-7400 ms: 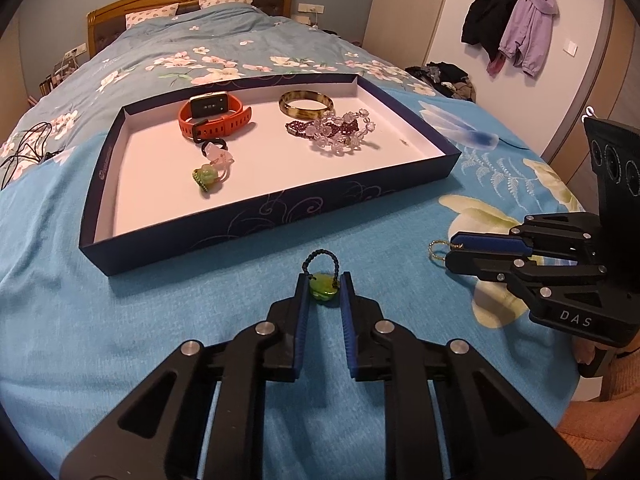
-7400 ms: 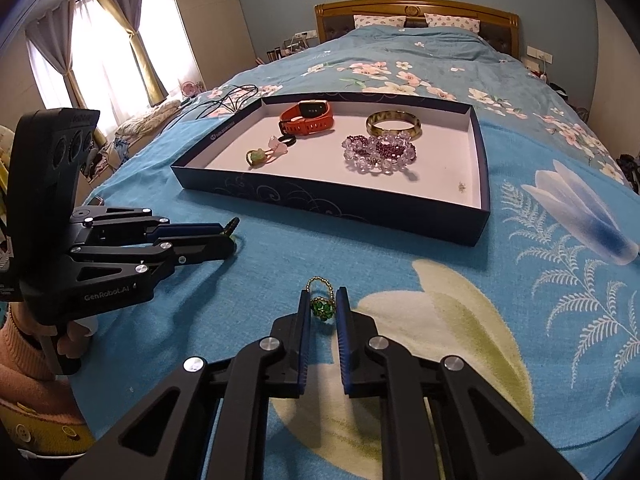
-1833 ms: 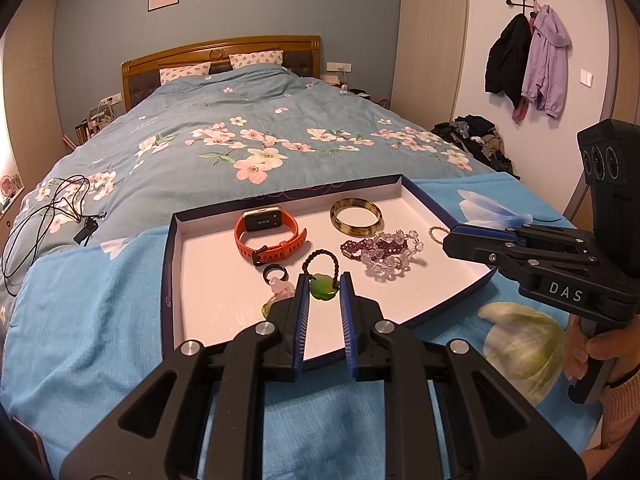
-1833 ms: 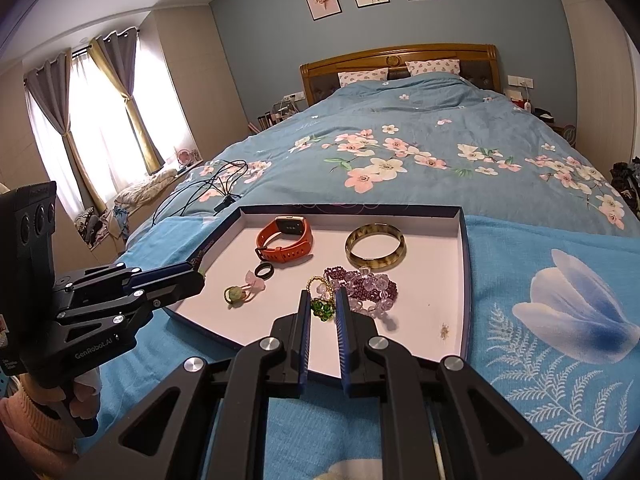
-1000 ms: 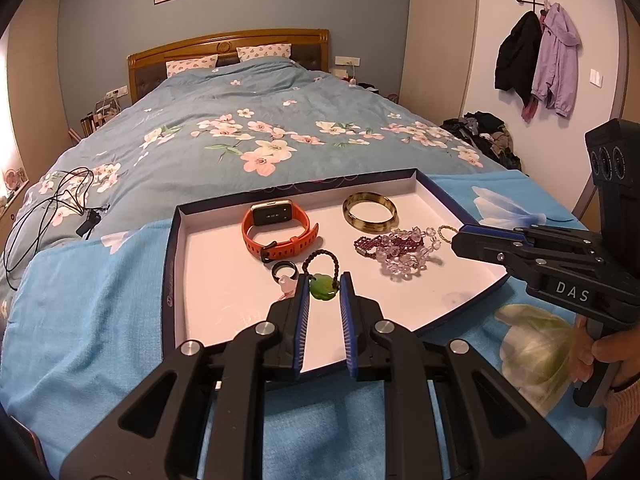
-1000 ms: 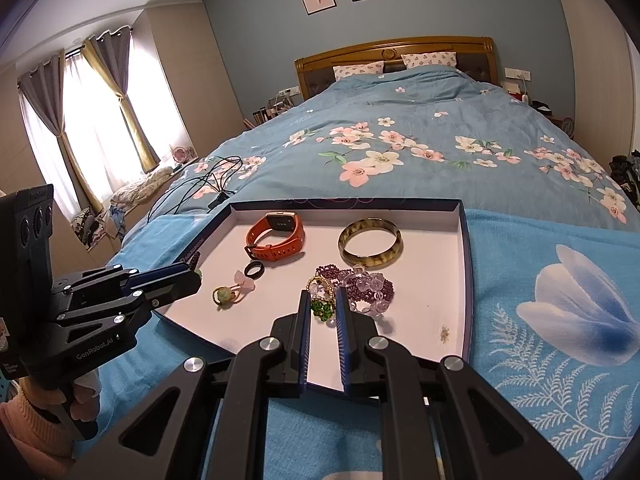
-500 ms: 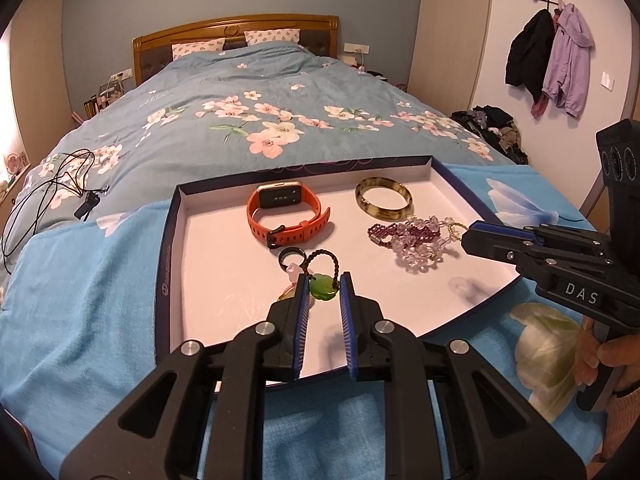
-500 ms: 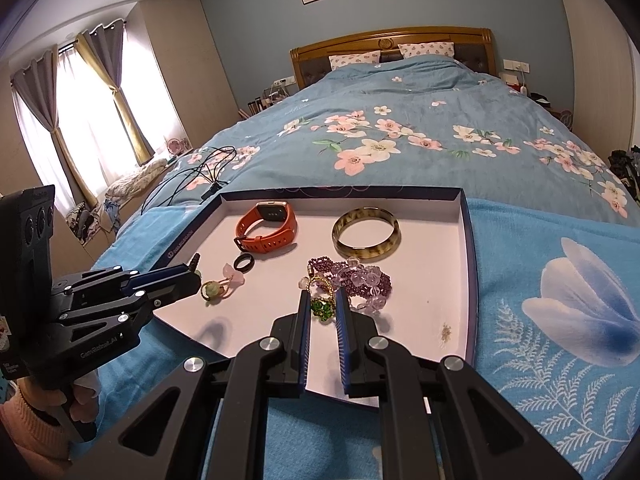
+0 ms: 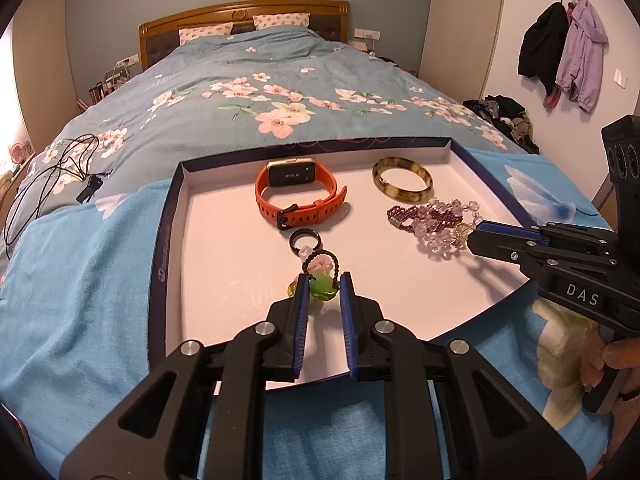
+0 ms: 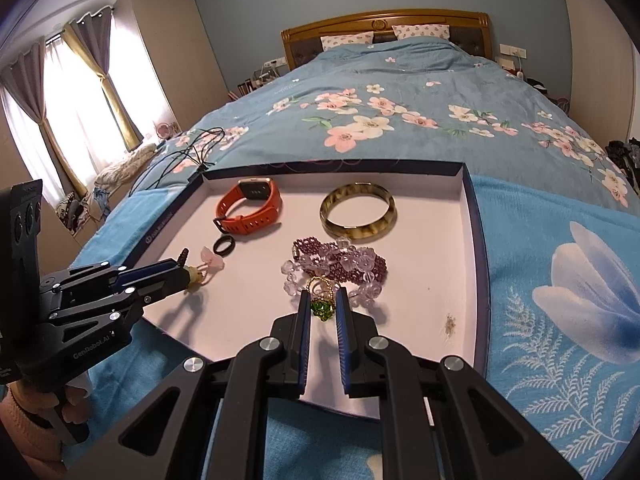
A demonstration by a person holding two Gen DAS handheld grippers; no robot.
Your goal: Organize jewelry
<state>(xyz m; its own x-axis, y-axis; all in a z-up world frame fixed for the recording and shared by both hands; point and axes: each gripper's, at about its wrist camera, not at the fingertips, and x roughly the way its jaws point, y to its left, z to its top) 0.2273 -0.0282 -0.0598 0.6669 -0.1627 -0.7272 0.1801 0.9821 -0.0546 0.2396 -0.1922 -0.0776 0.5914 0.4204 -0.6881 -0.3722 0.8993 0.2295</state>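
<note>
In the left claw [image 9: 323, 286], green pendant [image 9: 325, 287]

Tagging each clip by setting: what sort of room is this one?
A bedroom in a home: a bed with a wooden headboard, curtains at the window, and coats hung on wall hooks.
</note>
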